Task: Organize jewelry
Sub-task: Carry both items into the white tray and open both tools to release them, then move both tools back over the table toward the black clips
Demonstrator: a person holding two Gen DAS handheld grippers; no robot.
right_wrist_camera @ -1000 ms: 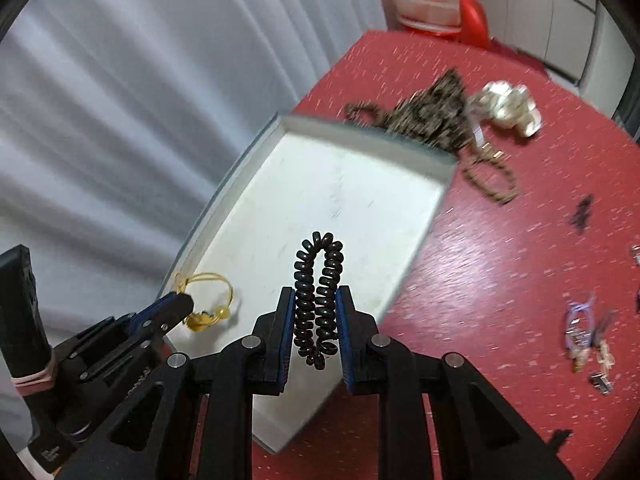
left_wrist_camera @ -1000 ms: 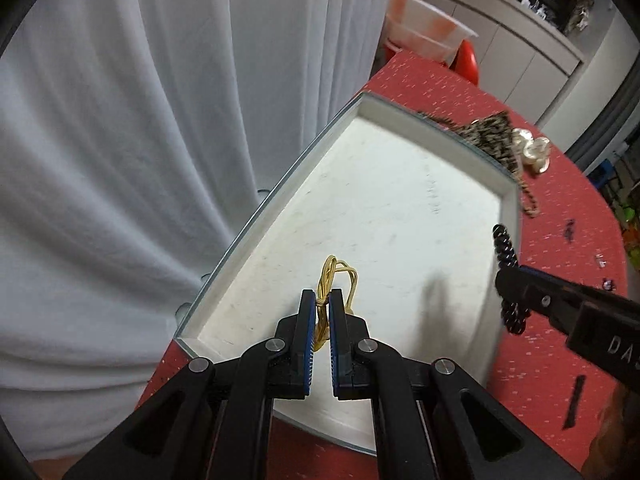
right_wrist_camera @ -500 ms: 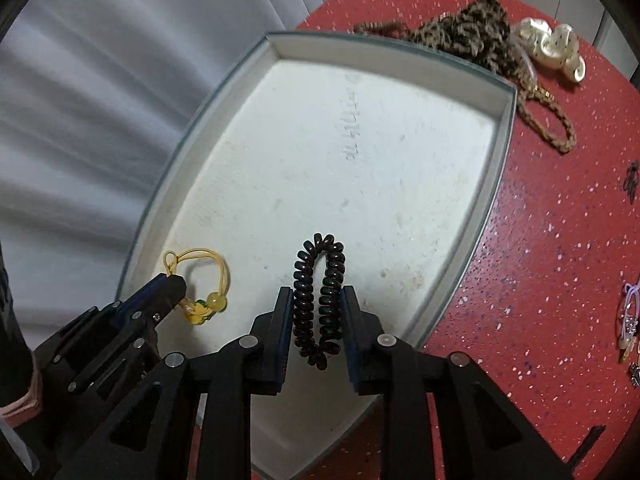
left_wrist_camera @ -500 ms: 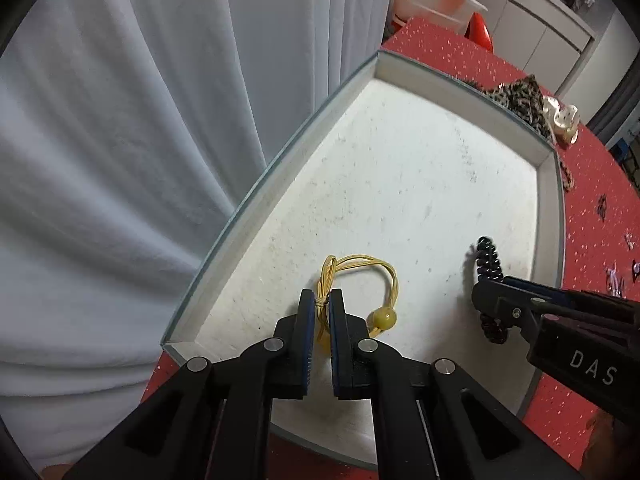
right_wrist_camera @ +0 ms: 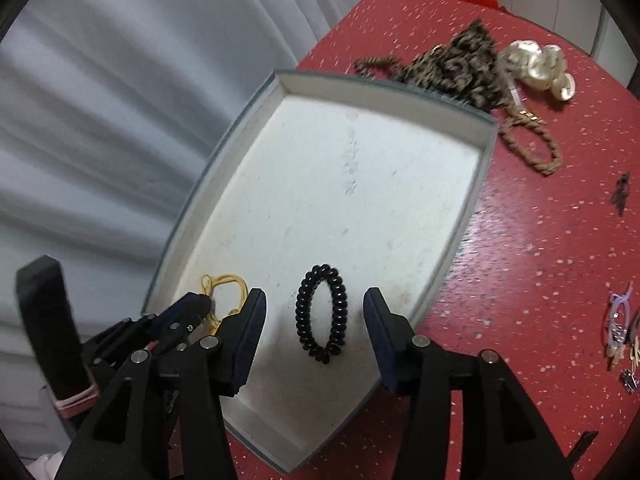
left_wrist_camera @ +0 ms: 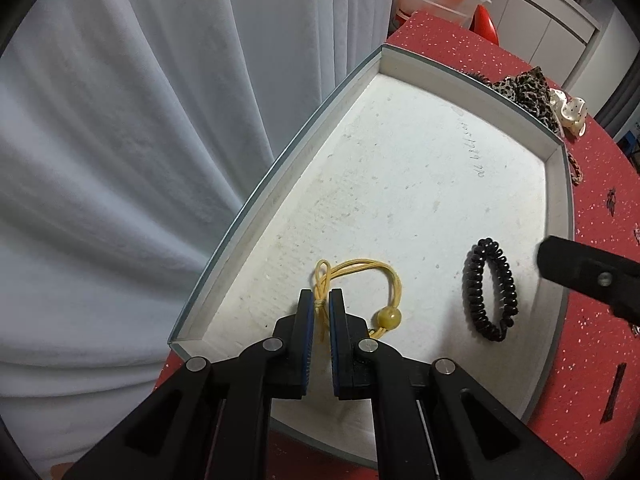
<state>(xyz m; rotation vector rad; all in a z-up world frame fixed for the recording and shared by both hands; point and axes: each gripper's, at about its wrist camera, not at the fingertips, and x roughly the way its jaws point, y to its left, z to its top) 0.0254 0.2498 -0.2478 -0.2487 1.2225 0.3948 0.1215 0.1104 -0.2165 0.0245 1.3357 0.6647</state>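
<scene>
Left gripper [left_wrist_camera: 320,312]: jaws opening, narrow gap, yellow cord bracelet [left_wrist_camera: 360,280] knot sits between the pads but they no longer look pressed on it. The cord and its amber bead lie on the tray floor, near the tray's near-left corner.

Right gripper [right_wrist_camera: 314,312]: jaws opening, already wide, nothing gripped. Black coil bracelet [right_wrist_camera: 320,312] lies flat on the tray floor between the fingers, touching neither pad, near the tray's near-right wall and beside the yellow one, the two apart.

Tray [right_wrist_camera: 476,184]: shallow white box with grey-green rim, on the red speckled table [right_wrist_camera: 540,240], white curtain along its left side. Rest of tray floor is bare.

Progress, as a judgement: two pieces are placed in the tray and both releases are about finished. Still outside the tray: leopard-print scrunchie [right_wrist_camera: 460,60] touching the far rim, braided rope bracelet [right_wrist_camera: 528,144] just beyond the far-right corner, cream satin scrunchie [right_wrist_camera: 540,68] further out, small clips and a pale hair tie [right_wrist_camera: 620,324] well off to the tray's right. So early stage, most items left.
</scene>
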